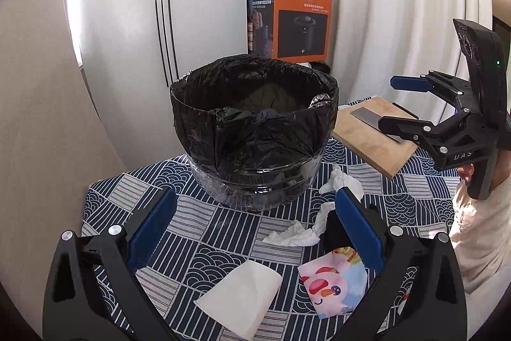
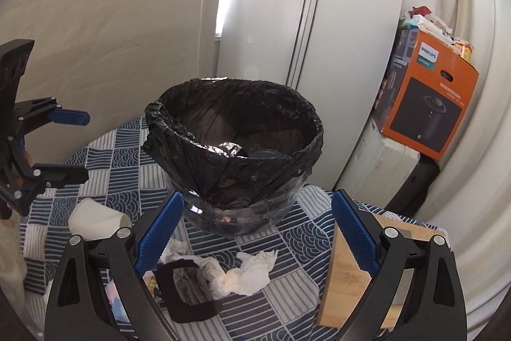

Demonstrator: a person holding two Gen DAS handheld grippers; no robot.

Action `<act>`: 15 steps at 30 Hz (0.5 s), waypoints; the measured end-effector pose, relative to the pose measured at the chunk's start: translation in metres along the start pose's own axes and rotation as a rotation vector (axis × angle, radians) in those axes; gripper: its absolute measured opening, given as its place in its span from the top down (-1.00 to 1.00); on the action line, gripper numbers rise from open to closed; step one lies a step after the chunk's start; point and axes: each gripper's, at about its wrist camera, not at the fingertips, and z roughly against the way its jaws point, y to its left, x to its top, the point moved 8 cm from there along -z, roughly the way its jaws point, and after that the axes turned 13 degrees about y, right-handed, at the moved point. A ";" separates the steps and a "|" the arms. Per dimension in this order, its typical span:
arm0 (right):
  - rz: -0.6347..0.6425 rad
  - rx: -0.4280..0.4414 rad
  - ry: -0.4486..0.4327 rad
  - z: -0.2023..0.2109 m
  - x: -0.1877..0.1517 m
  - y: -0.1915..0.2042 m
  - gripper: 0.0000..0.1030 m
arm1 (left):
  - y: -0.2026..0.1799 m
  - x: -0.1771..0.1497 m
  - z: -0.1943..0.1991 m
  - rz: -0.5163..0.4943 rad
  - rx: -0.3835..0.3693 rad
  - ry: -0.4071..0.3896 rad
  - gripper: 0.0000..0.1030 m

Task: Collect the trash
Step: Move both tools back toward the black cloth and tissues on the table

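Nearest the left wrist camera, a white paper cup [image 1: 239,293] lies on its side on the patterned tabletop [image 1: 198,232], between the spread fingers of the left tongs [image 1: 255,229], which hold nothing. Just right of the cup lies a colourful cartoon wrapper [image 1: 332,280], and beyond it a crumpled white tissue [image 1: 297,234], with a second tissue [image 1: 341,181] nearer the bin. Behind them stands a clear bin lined with a black bag [image 1: 255,123]. The right tongs [image 2: 255,232] are also spread and empty, above crumpled tissues and a black plastic piece [image 2: 188,296]. A wooden cutting board [image 1: 370,136] lies to the right of the bin, and an orange box [image 1: 293,15] stands behind.
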 end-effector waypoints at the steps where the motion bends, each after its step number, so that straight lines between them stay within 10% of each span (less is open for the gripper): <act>1: 0.001 0.001 0.004 0.001 -0.003 0.001 -0.74 | -0.001 -0.003 0.001 0.004 0.001 0.002 -0.89; 15: 0.028 0.025 0.038 0.017 -0.040 0.021 -0.74 | -0.011 -0.040 0.007 0.043 0.005 0.041 -0.89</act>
